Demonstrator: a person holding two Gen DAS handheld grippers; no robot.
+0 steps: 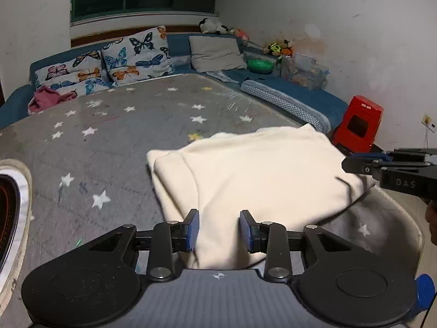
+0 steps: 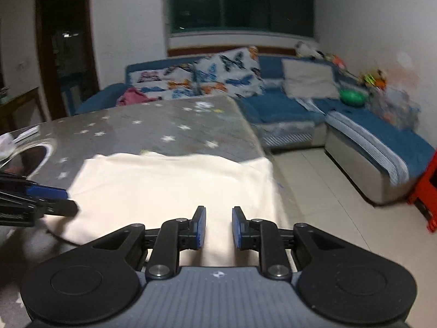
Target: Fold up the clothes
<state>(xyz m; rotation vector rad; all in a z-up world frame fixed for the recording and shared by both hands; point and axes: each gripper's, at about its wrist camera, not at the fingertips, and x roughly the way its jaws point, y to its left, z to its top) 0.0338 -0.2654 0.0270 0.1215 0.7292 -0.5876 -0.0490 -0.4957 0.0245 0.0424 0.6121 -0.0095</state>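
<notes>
Your cream-coloured soft fabric garment (image 1: 254, 175) lies on the grey star-patterned desk (image 1: 114, 125), near its right-hand corner, already doubled into a thick, roughly rectangular bundle with a folded layer showing along its left side. That shape fits either a fold partly made, with another halving to come, or a finished fold you are about to leave; the pictures do not settle which. Your left gripper (image 1: 218, 231) hovers at the near edge of the cloth with its blue pads spread apart, holding nothing. Your right gripper (image 2: 218, 228) is likewise parted over the near edge, empty. Mind the desk's right edge: the garment reaches it, with tiled floor (image 2: 314, 180) beyond. To the left and far side you have plenty of bare desk for spreading or sliding.
</notes>
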